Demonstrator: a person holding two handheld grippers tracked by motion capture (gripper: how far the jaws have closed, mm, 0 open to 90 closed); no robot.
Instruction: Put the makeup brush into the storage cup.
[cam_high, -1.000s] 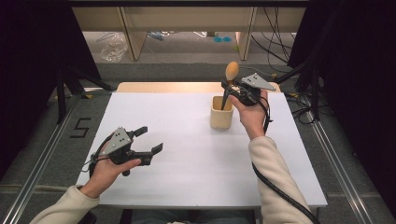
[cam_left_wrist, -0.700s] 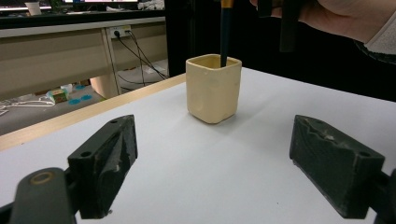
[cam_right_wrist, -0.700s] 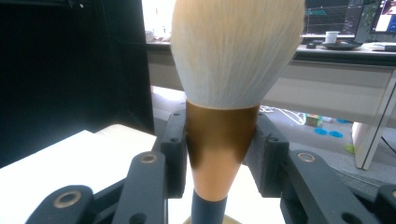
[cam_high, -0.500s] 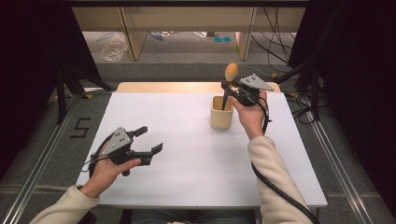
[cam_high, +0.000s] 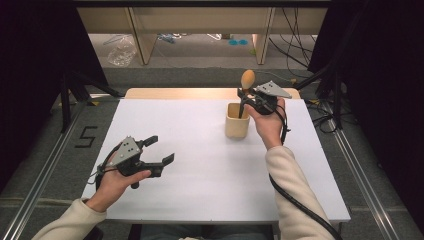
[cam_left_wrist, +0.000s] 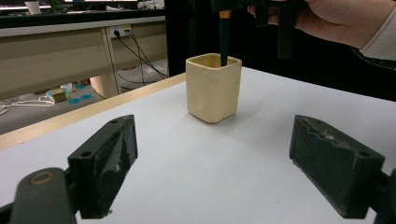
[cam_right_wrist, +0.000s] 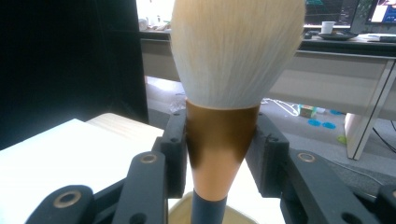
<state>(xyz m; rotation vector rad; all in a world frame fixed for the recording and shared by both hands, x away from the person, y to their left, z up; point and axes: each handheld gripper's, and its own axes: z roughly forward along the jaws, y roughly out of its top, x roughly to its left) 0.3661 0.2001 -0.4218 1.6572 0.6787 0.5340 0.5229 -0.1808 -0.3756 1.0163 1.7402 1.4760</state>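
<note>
Right hand-held gripper (cam_right_wrist: 219, 154) clamps brush (cam_right_wrist: 233, 60) above cup (cam_high: 237, 120).

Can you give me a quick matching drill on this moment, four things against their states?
Things:
1. makeup brush
2. cream cup
3. left hand-held gripper
4. right hand-held gripper

States:
A. jaws apart, nothing between them
B. stands on the white table, handle end inside it
C. upright, bristles on top
D. clamped on a copper ferrule

Pairs: 1-C, 2-B, 3-A, 4-D
</note>
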